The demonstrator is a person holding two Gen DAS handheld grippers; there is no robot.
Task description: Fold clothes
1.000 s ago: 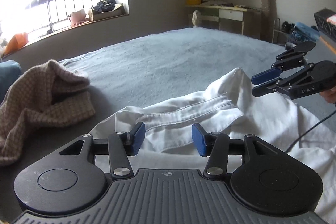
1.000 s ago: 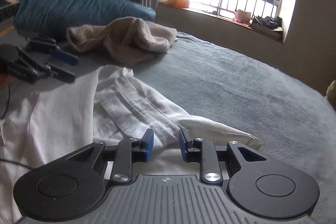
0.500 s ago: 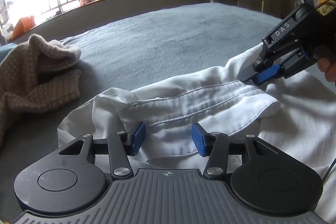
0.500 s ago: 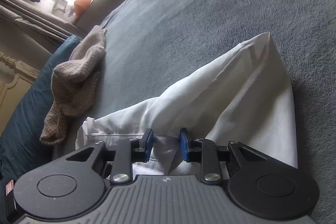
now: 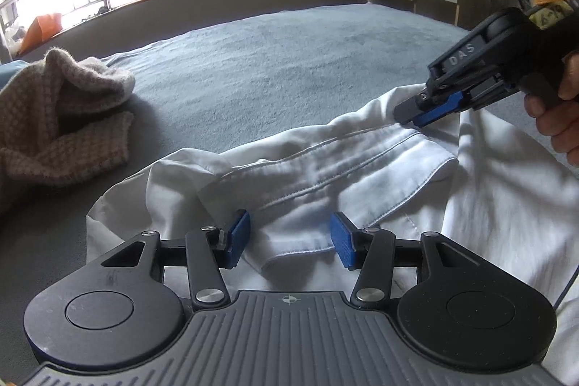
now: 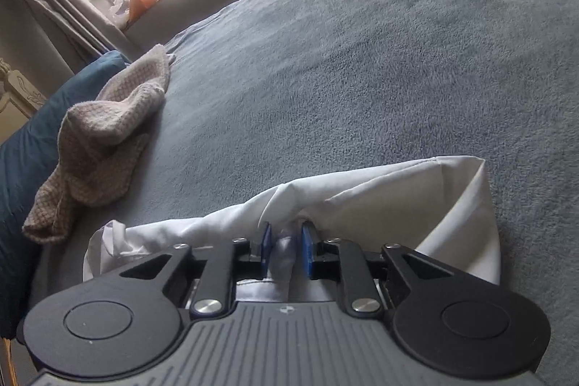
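Observation:
A white shirt (image 5: 343,176) lies crumpled on the grey-blue bed, its stitched band running across the middle of the left wrist view. My left gripper (image 5: 289,237) is open just above the near end of that band, with cloth between its blue pads but not pinched. My right gripper (image 5: 416,114), held by a hand at the right, has its tips at the far end of the band. In the right wrist view the right gripper (image 6: 286,246) has its pads close together on a fold of the white shirt (image 6: 398,187).
A beige knitted garment (image 5: 58,125) lies bunched at the left on the bed (image 5: 289,60), also seen as the knitted garment (image 6: 101,147) beside a teal pillow (image 6: 25,169). A bright barred window and a desk stand beyond the bed.
My right gripper came down onto the far end of the shirt's band and closed its pads onto a fold of cloth. The left gripper lowered nearer the shirt and stayed open.

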